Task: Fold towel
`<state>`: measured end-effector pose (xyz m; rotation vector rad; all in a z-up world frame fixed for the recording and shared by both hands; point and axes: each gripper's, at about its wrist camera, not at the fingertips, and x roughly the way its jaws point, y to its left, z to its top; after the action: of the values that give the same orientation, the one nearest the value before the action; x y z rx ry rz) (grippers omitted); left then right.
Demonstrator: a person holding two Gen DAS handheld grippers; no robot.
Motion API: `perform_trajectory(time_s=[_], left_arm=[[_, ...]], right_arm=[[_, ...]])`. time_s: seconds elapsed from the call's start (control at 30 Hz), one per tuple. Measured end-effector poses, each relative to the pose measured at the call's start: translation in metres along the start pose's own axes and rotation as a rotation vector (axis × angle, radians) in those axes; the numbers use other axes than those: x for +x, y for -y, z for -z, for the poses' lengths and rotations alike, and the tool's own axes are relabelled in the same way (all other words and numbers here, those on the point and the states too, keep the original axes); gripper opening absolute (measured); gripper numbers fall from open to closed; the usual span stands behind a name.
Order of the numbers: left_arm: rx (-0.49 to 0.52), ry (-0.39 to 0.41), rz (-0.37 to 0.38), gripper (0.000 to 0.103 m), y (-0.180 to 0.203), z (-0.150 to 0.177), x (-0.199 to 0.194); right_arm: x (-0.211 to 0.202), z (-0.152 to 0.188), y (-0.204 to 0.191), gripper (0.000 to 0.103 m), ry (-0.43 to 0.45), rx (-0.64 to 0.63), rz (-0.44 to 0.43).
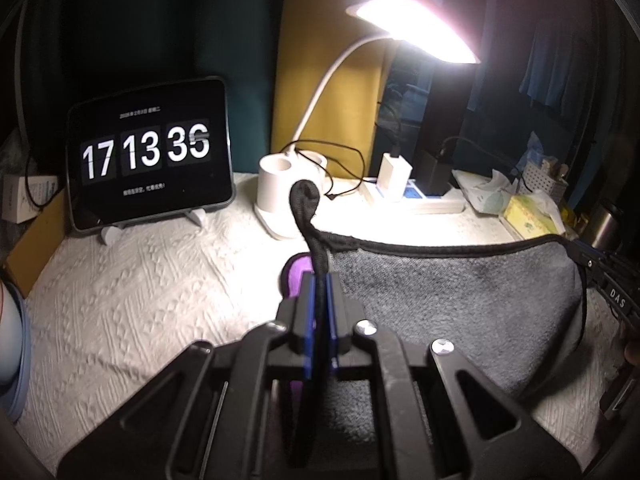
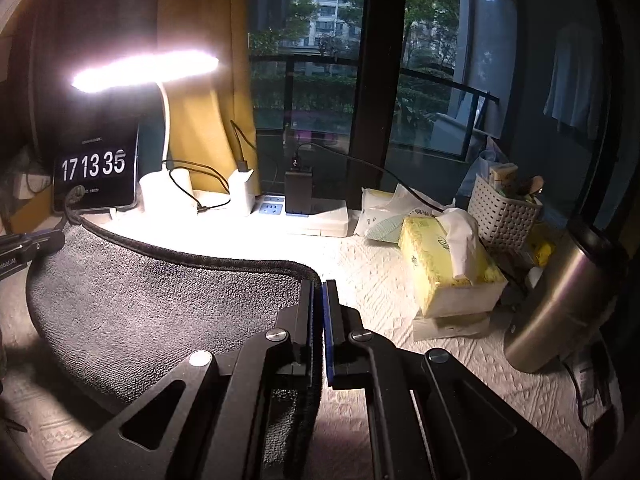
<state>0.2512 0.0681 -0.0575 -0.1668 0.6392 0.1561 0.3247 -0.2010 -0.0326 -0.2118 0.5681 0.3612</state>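
Note:
A grey towel with a black hem hangs stretched between my two grippers above the white textured tablecloth. My left gripper is shut on the towel's left corner, and the hem sticks up past the blue pads. A purple patch shows just left of the fingers. My right gripper is shut on the towel's right corner. Each gripper shows at the edge of the other's view: the right one and the left one.
At the back stand a tablet clock, a lit white desk lamp on its base, and a power strip with chargers. To the right are a tissue box, a white basket and a steel flask.

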Motion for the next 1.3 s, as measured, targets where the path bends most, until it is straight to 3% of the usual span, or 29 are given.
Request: perform_trajectory(time_s=[0.7, 1.3], left_arm=[[-0.003, -0.044, -0.016, 0.005, -0.009, -0.018, 0.067], [-0.032, -0.199, -0.032, 0.006, -0.022, -0.009, 0.128]], right_arm=[[0.069, -0.011, 0.005, 0.005, -0.047, -0.008, -0.012], [0.134, -0.002, 0.005, 0.005, -0.182, -0.013, -0.021]])
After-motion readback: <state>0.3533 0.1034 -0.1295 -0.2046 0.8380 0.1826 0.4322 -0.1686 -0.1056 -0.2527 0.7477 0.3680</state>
